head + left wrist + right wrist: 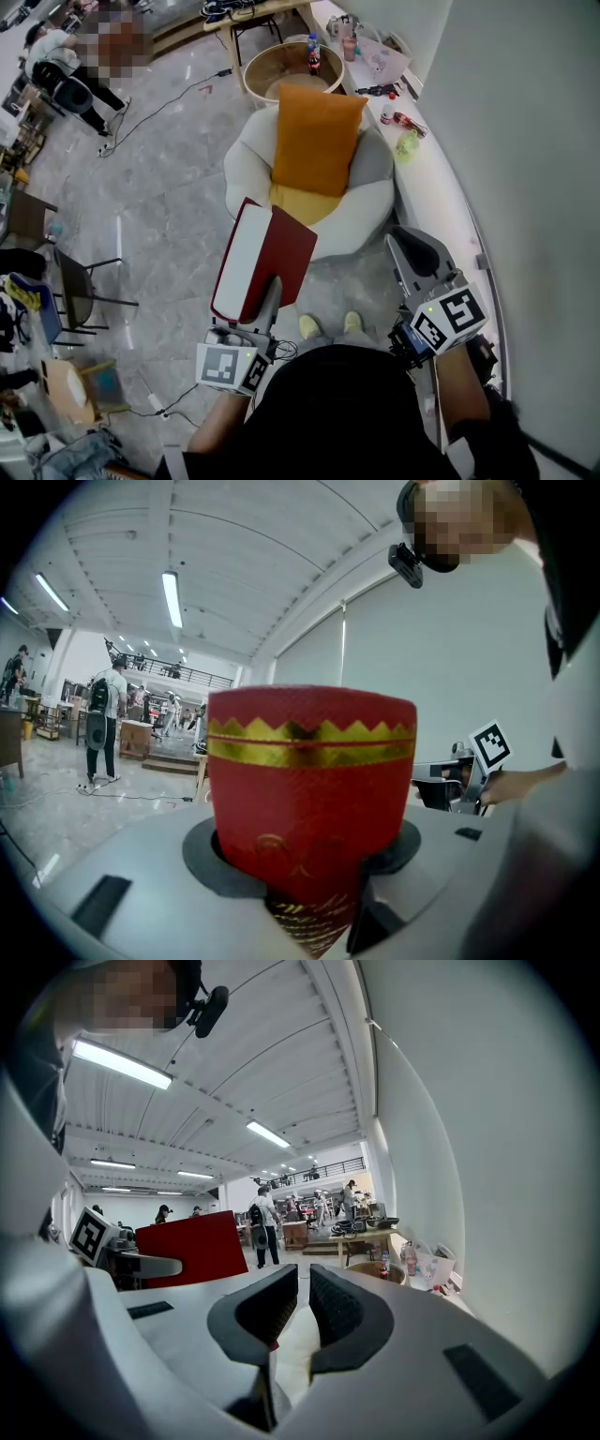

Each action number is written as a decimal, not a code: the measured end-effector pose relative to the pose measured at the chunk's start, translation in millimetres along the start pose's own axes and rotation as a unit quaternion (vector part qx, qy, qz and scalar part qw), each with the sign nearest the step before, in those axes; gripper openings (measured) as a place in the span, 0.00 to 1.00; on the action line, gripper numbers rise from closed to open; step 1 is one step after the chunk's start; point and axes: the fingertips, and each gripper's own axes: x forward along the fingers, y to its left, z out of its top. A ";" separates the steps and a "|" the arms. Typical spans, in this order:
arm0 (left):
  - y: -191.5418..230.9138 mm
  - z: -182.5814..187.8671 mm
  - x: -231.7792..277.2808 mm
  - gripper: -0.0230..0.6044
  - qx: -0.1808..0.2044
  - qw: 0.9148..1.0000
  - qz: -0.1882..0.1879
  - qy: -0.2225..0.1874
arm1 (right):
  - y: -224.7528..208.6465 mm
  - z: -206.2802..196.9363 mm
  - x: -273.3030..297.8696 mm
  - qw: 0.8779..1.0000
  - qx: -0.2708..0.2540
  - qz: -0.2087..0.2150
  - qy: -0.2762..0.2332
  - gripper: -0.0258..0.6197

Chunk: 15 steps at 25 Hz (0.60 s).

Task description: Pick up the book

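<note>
The left tongs (270, 298) clench the red book (264, 258), aloft in front of the chair (377, 192). The right tongs (411, 246) are closed and empty. The pickup looks done; next calls for a steady grip.

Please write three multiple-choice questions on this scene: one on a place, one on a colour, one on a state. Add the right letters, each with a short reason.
1. Where is the orange cushion?
A) on the floor
B) on the white chair
C) on a table

2. What colour is the cover of the book?
A) blue
B) red
C) green

3. How is the right hand-held gripper?
A) shut on the book
B) wide open
C) shut, empty

Answers: 1 B, the cushion rests in the chair's seat. 2 B, the cover shows red in all three views. 3 C, its jaws stand together with nothing between them.
</note>
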 end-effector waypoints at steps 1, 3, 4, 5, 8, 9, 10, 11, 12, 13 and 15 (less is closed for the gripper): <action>-9.0 0.1 1.7 0.43 0.001 1.000 -0.002 0.001 | -6.2 2.0 -6.7 1.000 0.002 0.000 -0.003 0.10; -25.8 0.0 5.6 0.43 0.002 1.000 -0.004 0.002 | -18.0 4.1 -18.6 1.000 0.007 0.000 -0.008 0.10; -33.4 -0.2 7.0 0.43 0.002 1.000 -0.005 0.003 | -22.7 3.9 -23.7 1.000 0.009 0.000 -0.009 0.10; -40.5 -0.9 7.7 0.43 0.001 1.000 -0.006 0.003 | -26.2 2.2 -28.2 1.000 0.009 0.000 -0.008 0.10; -60.2 -5.9 7.7 0.43 0.001 1.000 -0.008 0.005 | -33.5 -9.1 -39.1 1.000 0.002 0.000 0.001 0.10; -66.1 -7.8 7.7 0.43 0.003 1.000 -0.008 0.005 | -35.8 -13.1 -42.3 1.000 -0.001 -0.001 0.003 0.10; -71.5 -9.6 7.6 0.43 0.005 1.000 -0.007 0.004 | -37.9 -16.7 -45.3 1.000 -0.006 -0.002 0.006 0.10; -76.2 -11.1 7.2 0.43 0.006 1.000 -0.008 0.002 | -39.8 -19.6 -48.5 1.000 -0.011 -0.004 0.007 0.10; -80.5 -12.4 6.8 0.43 0.007 1.000 -0.009 0.000 | -41.5 -21.9 -51.9 1.000 -0.017 -0.006 0.008 0.10; -84.2 -13.3 7.0 0.43 0.007 1.000 -0.010 -0.003 | -44.0 -23.7 -55.3 1.000 -0.020 -0.008 0.009 0.10; -90.8 -14.6 9.5 0.43 0.007 1.000 -0.009 -0.007 | -51.4 -25.6 -60.9 1.000 -0.019 -0.011 0.008 0.10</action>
